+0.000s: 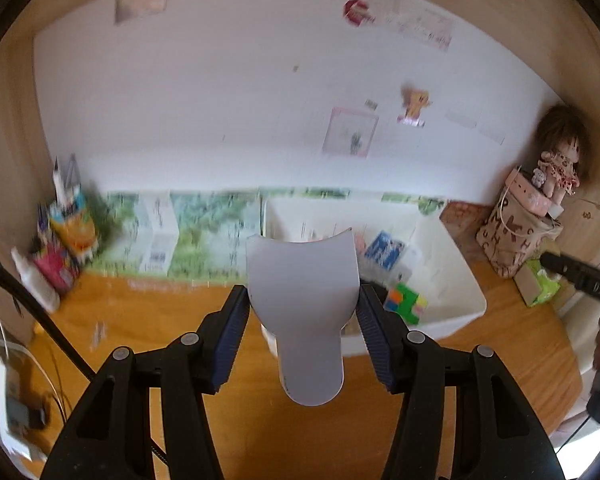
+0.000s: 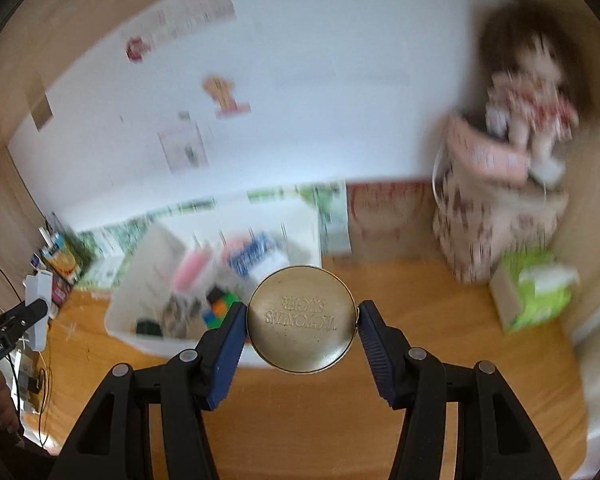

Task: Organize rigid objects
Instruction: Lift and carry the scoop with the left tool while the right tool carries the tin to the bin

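The wooden tabletop is being viewed from both wrist cameras, with a white storage bin standing on it near the back wall and already holding a coloured puzzle cube, a blue-printed box and other small items too blurred to name. A doll on a patterned bag is seen at the tabletop's far right corner, well apart from the bin. The left tool is being held above the tabletop, pinching a white flared plastic piece across its waist between the blue pads. The right tool is likewise pinching a round brass-coloured tin across its width, embossed face toward the camera, with the bin lying just beyond it. The step in hand is judged to be the carrying of both objects to the bin. It is best done by each object being brought over an unoccupied part of the bin in turn, the tin being kept square between the pads since little of its curved rim is being gripped, and the pads being spread only once the object is low inside the walls.
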{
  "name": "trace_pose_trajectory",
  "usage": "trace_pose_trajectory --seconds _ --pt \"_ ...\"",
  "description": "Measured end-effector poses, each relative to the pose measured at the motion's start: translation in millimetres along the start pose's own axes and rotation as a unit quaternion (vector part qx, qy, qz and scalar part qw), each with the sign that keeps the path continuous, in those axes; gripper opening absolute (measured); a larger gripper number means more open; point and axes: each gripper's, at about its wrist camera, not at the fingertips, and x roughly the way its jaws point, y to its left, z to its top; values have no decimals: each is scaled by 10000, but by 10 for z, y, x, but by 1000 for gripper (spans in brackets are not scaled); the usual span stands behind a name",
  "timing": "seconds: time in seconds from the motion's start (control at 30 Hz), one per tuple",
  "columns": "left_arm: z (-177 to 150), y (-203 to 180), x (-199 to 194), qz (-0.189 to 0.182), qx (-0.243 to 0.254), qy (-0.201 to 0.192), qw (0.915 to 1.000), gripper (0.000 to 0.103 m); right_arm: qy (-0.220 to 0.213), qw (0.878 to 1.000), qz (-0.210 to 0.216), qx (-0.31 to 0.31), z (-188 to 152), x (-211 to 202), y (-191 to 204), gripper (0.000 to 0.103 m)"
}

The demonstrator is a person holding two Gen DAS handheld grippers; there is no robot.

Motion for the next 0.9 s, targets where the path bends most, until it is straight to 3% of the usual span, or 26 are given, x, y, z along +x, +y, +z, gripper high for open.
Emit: trace_pose_trajectory --seconds 0.23,0.5,0.73,0.9 --pt "335 -192 6 -164 173 -308 9992 59 -379 9981 299 -394 390 10 217 57" --pt "610 -359 162 -229 279 -498 9981 59 -437 9950 658 -605 561 225 448 57" --pt "719 -435 601 -385 282 -211 9986 59 -371 9933 749 -802 566 568 508 57" --pt "660 -457 1156 -389 186 372 9984 59 -146 9940 864 -659 517 950 447 57"
